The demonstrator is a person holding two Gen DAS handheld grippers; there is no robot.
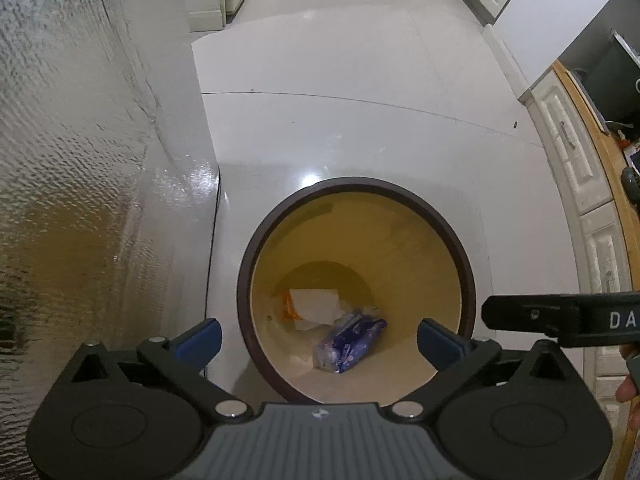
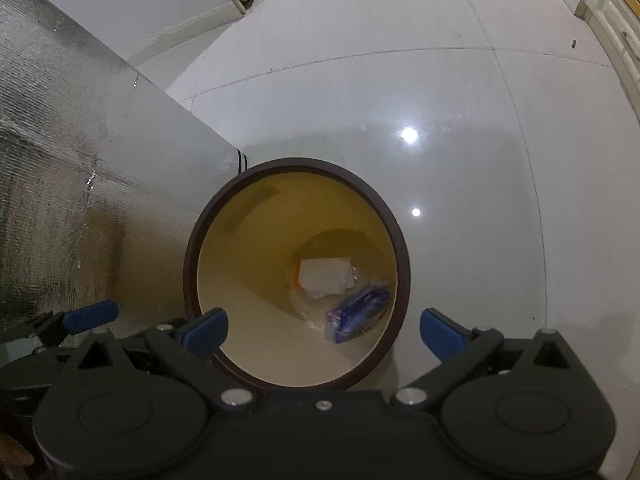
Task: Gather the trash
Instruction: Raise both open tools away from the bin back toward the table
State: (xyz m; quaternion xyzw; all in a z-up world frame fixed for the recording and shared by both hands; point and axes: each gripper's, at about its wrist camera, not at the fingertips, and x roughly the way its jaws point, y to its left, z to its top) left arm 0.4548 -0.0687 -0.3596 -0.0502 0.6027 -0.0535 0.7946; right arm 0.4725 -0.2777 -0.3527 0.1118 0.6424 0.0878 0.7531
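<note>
A round bin [image 1: 452, 224] with a dark brown rim and yellow inside stands on the floor; both views look steeply down into it [image 2: 224, 200]. At its bottom lie a white paper [image 1: 316, 306] [image 2: 326, 276], an orange scrap [image 1: 288, 304] and a blue-and-white plastic wrapper [image 1: 352, 340] [image 2: 358, 314]. My left gripper [image 1: 318, 340] hangs open above the bin's mouth with nothing between its blue pads. My right gripper [image 2: 324, 330] is also wide open over the bin and holds nothing. Part of the right gripper's black body [image 1: 560, 316] shows at the right of the left wrist view.
A silvery textured panel [image 1: 80, 160] [image 2: 80, 184] rises right beside the bin on the left. Pale glossy floor tiles [image 1: 360, 120] stretch beyond. White cabinet doors under a wooden counter edge [image 1: 588, 184] run along the right. A person's fingers [image 1: 628, 392] show at the right edge.
</note>
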